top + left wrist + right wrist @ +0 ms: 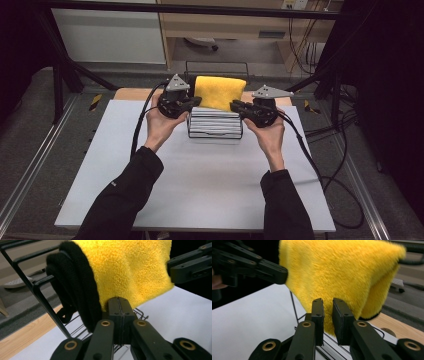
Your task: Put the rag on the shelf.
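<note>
A fluffy yellow towel hangs over a black wire rack at the far middle of the white table. My left gripper is at the towel's left side, with its jaws shut and their tips pinching the lower edge. My right gripper is at the towel's right side. Its jaws stand a narrow gap apart, and the towel's lower edge hangs in line with that gap. A black knitted cloth hangs on the rack beside the towel.
White ribbed slats fill the rack below the towel. The table's wooden far edge shows behind the rack. Black cables trail from both grippers over the table's sides. Dark frame posts stand at the left and right.
</note>
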The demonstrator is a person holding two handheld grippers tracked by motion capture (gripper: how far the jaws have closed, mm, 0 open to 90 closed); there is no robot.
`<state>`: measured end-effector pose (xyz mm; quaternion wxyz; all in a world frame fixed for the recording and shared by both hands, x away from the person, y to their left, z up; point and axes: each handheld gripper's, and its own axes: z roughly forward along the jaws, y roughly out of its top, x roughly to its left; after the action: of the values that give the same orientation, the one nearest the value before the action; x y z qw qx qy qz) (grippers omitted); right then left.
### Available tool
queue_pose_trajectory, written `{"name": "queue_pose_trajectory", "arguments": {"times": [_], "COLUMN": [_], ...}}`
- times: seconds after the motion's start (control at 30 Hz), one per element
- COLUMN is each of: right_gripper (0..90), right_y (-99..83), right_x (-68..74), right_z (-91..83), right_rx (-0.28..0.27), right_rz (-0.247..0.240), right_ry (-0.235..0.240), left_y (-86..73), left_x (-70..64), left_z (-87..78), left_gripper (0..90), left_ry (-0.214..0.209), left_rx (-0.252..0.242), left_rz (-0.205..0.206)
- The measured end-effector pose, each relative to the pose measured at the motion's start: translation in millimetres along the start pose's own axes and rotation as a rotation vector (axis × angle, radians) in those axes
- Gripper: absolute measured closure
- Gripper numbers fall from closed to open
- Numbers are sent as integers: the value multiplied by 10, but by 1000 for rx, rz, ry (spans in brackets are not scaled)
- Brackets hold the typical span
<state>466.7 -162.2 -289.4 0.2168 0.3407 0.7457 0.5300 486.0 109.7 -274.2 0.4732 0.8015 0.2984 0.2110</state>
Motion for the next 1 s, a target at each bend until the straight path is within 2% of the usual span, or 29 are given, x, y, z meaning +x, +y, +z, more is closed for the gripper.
{"name": "queue_pose_trajectory", "arguments": {"times": [0.17,0.27,0.4,0.53,0.7,0.83,1.0], "right_gripper": [789,782,740,628,454,326,176], "right_y": [-43,-40,-36,-27,-31,-89,-197], "right_x": [-62,-72,-49,-22,-1,-12,-36], "right_z": [42,39,-32,-162,-314,-394,-452], "right_rx": [0,-6,-22,-40,-41,-20,34], "right_rz": [9,9,-2,4,27,43,61], "right_ry": [-28,-26,-13,7,16,22,40], "left_y": [-21,-23,-39,-87,-171,-279,-474], "left_x": [25,33,20,13,6,26,42], "left_z": [51,53,-21,-131,-276,-391,-500], "left_gripper": [895,894,868,793,606,501,402], "left_ry": [-3,-10,-29,-46,-43,-48,-57], "left_rx": [-3,-5,-12,-8,16,27,56], "left_rz": [-19,-23,-12,-9,1,-10,-8]}}
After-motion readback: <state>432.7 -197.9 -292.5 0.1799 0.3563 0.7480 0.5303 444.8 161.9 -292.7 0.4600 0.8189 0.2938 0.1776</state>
